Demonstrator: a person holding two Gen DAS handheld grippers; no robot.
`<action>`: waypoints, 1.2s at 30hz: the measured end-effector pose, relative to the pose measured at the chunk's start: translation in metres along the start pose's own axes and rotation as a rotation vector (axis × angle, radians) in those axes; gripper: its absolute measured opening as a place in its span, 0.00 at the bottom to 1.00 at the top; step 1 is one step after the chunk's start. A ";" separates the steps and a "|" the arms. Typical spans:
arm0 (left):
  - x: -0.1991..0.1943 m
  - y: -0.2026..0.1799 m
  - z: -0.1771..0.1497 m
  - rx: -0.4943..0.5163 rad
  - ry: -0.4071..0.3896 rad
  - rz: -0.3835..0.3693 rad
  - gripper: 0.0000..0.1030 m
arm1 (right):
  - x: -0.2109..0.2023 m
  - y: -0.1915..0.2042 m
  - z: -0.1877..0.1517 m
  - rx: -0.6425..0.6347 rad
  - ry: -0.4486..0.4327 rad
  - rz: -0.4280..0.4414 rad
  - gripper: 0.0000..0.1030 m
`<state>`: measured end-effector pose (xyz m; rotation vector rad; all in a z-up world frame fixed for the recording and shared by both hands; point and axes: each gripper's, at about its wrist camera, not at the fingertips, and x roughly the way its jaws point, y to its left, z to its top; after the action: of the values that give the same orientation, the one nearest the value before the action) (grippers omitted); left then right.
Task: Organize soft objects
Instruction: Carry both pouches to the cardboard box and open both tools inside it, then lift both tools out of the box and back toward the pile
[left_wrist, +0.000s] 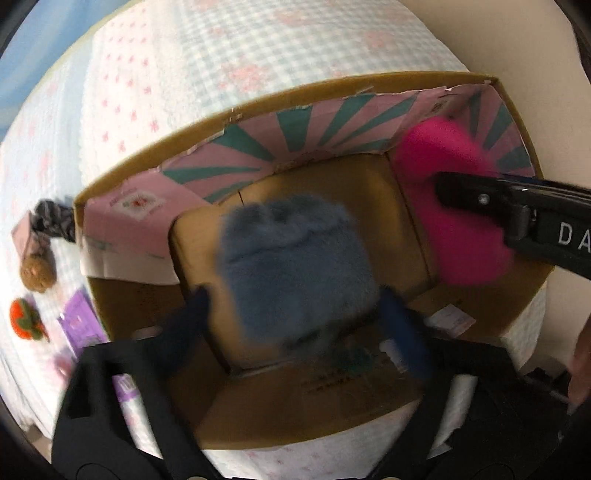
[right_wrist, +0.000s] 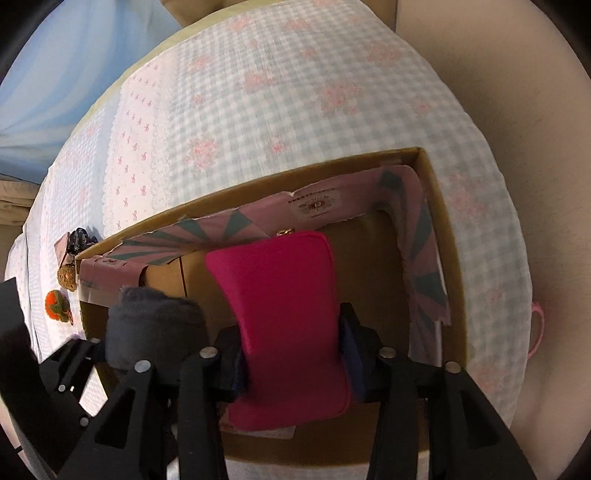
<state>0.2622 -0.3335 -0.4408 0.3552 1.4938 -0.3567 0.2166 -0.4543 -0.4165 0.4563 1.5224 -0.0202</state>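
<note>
Hand-held grippers: two (left_wrist: 291, 295) (right_wrist: 291, 328), one pouch (right_wrist: 284, 325) each

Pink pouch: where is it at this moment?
The pink pouch is clamped in the right gripper over the open cardboard box, toward the box's right end, with the blue furry toy in the left gripper beside it.

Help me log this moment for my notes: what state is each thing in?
left gripper: shut on blue fluffy pouch, over the box
right gripper: shut on pink pouch, over the box
cardboard box: open-topped, on the bed
</note>
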 end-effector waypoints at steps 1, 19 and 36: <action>-0.002 -0.001 -0.001 0.018 -0.010 0.011 1.00 | 0.001 0.001 0.000 -0.004 0.000 -0.002 0.72; -0.042 0.023 -0.017 -0.059 -0.046 -0.030 1.00 | -0.021 0.009 -0.005 -0.044 -0.064 0.018 1.00; -0.202 0.042 -0.080 -0.087 -0.309 0.021 1.00 | -0.165 0.059 -0.069 -0.178 -0.342 -0.075 1.00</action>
<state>0.1998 -0.2585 -0.2425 0.2343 1.1975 -0.3135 0.1572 -0.4237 -0.2403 0.2387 1.1912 -0.0199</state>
